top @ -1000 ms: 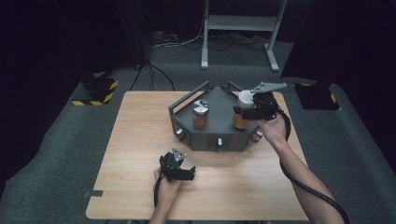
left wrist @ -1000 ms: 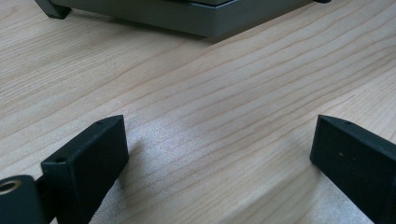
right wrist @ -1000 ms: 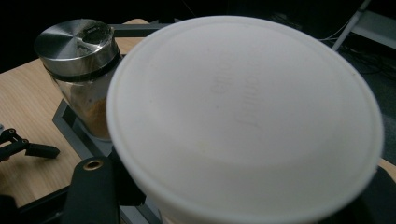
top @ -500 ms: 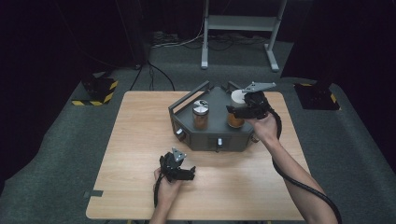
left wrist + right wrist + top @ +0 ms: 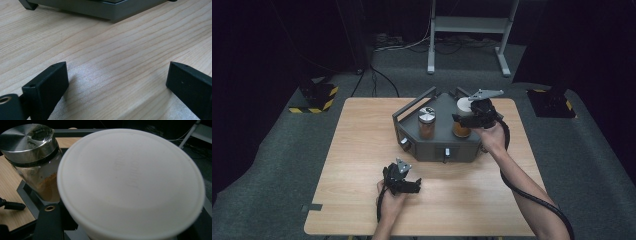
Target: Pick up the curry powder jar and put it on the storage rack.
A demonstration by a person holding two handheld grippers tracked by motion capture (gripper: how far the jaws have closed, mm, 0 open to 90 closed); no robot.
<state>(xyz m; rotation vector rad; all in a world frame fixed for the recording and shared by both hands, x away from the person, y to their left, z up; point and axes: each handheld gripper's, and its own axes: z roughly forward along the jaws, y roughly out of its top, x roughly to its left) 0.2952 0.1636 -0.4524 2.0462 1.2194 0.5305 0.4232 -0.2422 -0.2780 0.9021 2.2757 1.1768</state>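
Slightly lower than before, right gripper (image 5: 464, 119) stays clamped on the white-lidded jar (image 5: 461, 126) on the grey stand (image 5: 437, 145), likely rigid, smooth, best gripped around its body, while left gripper (image 5: 413, 185) rests with jaws apart.

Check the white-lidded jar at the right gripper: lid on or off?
On. The white lid sits flat across the jar, covering its top.

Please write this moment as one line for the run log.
right gripper: shut on white-lidded jar, on grey tray | left gripper: open, over table | steel-lidded jar: untouched
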